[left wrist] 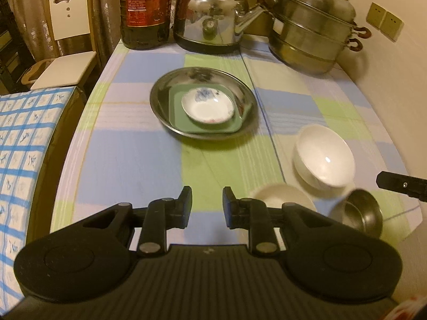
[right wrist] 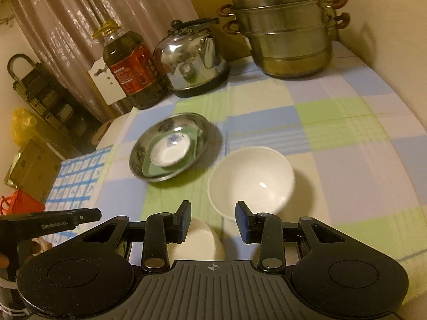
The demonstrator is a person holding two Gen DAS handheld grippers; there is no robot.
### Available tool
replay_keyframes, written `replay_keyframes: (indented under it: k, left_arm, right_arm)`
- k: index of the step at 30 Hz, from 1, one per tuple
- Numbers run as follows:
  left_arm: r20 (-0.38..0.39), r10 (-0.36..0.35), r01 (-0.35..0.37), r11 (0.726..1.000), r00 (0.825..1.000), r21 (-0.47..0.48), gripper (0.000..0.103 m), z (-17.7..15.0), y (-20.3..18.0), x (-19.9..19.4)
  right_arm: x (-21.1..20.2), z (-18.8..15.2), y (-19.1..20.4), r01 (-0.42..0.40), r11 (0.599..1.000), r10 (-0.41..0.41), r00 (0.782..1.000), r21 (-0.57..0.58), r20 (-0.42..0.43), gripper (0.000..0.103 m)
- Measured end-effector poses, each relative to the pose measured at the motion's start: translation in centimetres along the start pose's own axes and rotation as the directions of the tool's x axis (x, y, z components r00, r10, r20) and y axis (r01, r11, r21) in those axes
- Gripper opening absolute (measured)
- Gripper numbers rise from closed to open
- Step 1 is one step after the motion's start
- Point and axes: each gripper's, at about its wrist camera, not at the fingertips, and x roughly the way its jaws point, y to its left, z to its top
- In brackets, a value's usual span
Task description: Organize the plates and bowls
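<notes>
On the checked tablecloth a steel plate (left wrist: 160, 106) holds a green square plate (left wrist: 176, 117) with a small white flowered dish (left wrist: 208, 106) on top. To the right stands a white bowl (left wrist: 324, 157), with a second white bowl (left wrist: 280, 196) and a steel bowl (left wrist: 357, 213) nearer. My left gripper (left wrist: 206, 205) hovers open and empty short of the stack. My right gripper (right wrist: 213, 221) is open too, above the near white bowl (right wrist: 197, 240) and just short of the larger white bowl (right wrist: 250, 181). The stacked steel plate (right wrist: 138, 154) lies beyond to the left.
Along the back stand an oil bottle (left wrist: 144, 10), a steel kettle (left wrist: 210, 16) and a stacked steamer pot (left wrist: 312, 32). A wall closes the right side. A white chair (left wrist: 69, 26) and a blue checked cloth (left wrist: 24, 146) lie past the table's left edge.
</notes>
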Motion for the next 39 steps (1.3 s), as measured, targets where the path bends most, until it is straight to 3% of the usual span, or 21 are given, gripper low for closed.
replay_keyframes:
  k: [13, 23, 39]
  left_arm:
    - [0.003, 0.017, -0.017, 1.0, 1.0, -0.016, 0.022, -7.1, -5.4, -4.8]
    - [0.008, 0.031, -0.031, 0.999, 0.999, -0.032, 0.022, -11.1, -9.1, -6.8]
    - [-0.03, 0.038, -0.038, 0.999, 0.999, -0.003, 0.022, -12.3, -10.7, -7.1]
  right_arm:
    - [-5.8, -5.8, -3.6, 0.008, 1.0, -0.009, 0.999, -0.019, -0.053, 0.037]
    - [-8.5, -8.5, -6.1, 0.008, 0.999, -0.011, 0.997, -0.039, -0.078, 0.037]
    - [-7.6, -9.4, -5.5, -0.009, 0.998, 0.002, 0.993, -0.058, -0.12, 0.037]
